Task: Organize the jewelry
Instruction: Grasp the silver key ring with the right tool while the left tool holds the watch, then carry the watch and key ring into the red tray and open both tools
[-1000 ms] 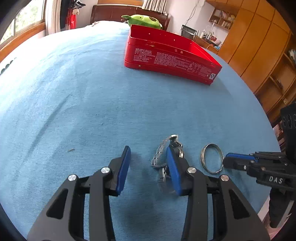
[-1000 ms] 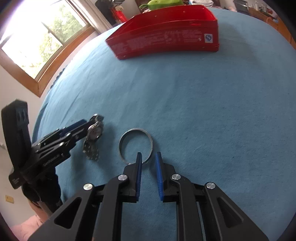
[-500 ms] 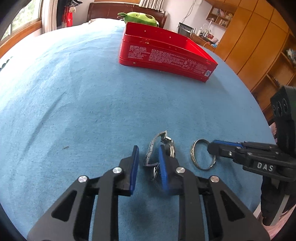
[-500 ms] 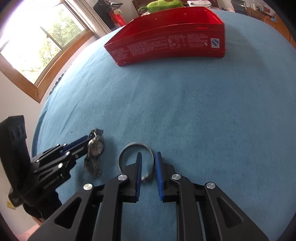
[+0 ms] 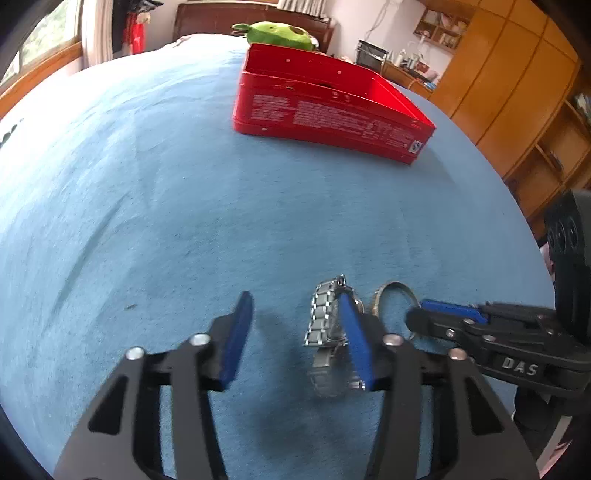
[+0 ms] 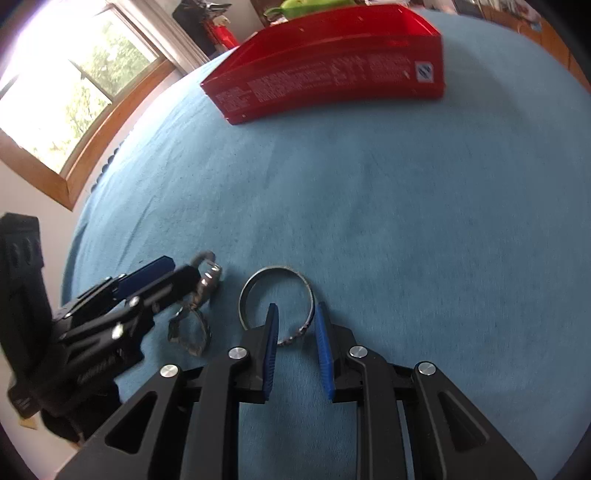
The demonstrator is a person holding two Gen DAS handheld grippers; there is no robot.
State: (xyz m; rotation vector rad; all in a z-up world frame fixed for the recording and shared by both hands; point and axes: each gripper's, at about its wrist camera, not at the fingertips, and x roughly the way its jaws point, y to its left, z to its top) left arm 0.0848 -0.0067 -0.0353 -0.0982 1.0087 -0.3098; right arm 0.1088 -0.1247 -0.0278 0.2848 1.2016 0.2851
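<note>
A silver metal-band watch (image 5: pixel 325 325) lies on the blue cloth; my left gripper (image 5: pixel 295 310) is open, its right finger against the watch, the watch inside the jaws near that finger. The watch also shows in the right wrist view (image 6: pixel 201 295), partly behind the left gripper (image 6: pixel 162 273). A silver bangle (image 6: pixel 275 295) lies beside the watch. My right gripper (image 6: pixel 295 314) is open, with the bangle's near rim between its fingers. In the left wrist view the bangle (image 5: pixel 393 295) sits at the tip of the right gripper (image 5: pixel 424 314). An open red tin box (image 5: pixel 325 107) stands farther back.
The blue cloth (image 5: pixel 147 184) covers a bed. A green plush toy (image 5: pixel 280 33) lies behind the red box (image 6: pixel 332 66). Wooden cabinets (image 5: pixel 517 92) stand at the right, a window (image 6: pixel 66 96) at the left.
My left gripper narrowed next to the watch, then opened wide again with the watch inside. My right gripper opened somewhat and its fingers moved over the bangle's near rim.
</note>
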